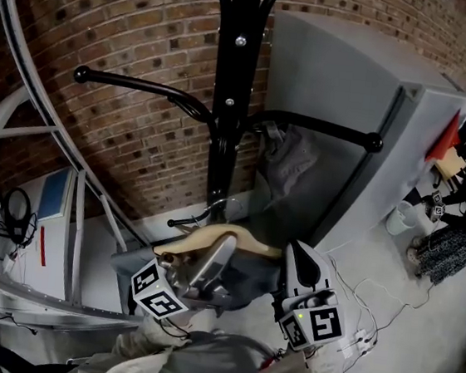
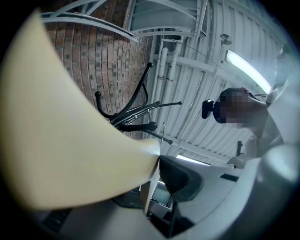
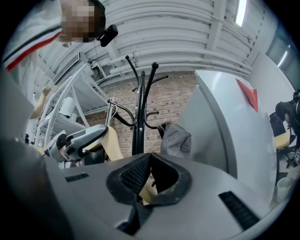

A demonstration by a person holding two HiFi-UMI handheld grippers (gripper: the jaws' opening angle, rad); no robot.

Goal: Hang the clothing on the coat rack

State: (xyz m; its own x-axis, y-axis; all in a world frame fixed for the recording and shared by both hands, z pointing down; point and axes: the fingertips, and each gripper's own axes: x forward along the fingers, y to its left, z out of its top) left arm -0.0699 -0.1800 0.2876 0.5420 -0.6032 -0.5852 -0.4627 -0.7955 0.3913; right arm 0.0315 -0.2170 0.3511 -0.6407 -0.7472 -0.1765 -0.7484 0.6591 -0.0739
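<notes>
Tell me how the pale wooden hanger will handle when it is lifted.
The pale wooden hanger looks rigid, so it should keep its shape while clamped by the left gripper. The dark garment hanging under it looks limp and may swing, or slide off the smooth wood if tilted.

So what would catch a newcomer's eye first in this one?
The tall black coat rack against the brick wall dominates the head view's centre, with a grey garment draped over its arm on the picture's right. Below it, the left gripper is clamped on a pale wooden hanger carrying dark clothing.
</notes>
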